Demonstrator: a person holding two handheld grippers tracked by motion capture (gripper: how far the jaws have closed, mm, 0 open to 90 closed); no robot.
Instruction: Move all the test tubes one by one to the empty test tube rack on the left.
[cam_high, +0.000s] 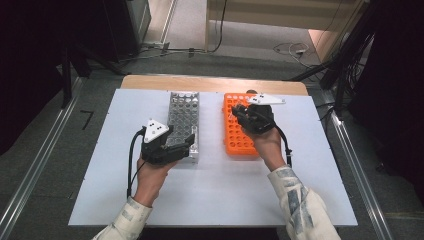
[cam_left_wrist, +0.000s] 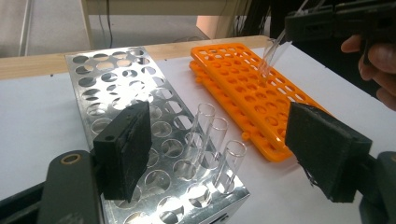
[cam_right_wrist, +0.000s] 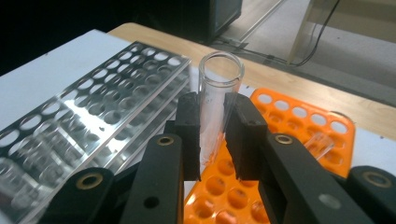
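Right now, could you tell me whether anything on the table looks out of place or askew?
One glass tube lies on its side on the orange rack instead of standing in a hole. The three tubes in the metal rack stand upright.

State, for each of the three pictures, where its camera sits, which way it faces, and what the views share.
High view: above the table, looking forward and down; both forearms, left hand-held gripper.
Left gripper view: rides that gripper, facing its open jaws and three clear glass test tubes.
Right gripper view: rides the right hand-held gripper, shut on a clear glass tube.
All share the silver metal rack and orange plastic rack.
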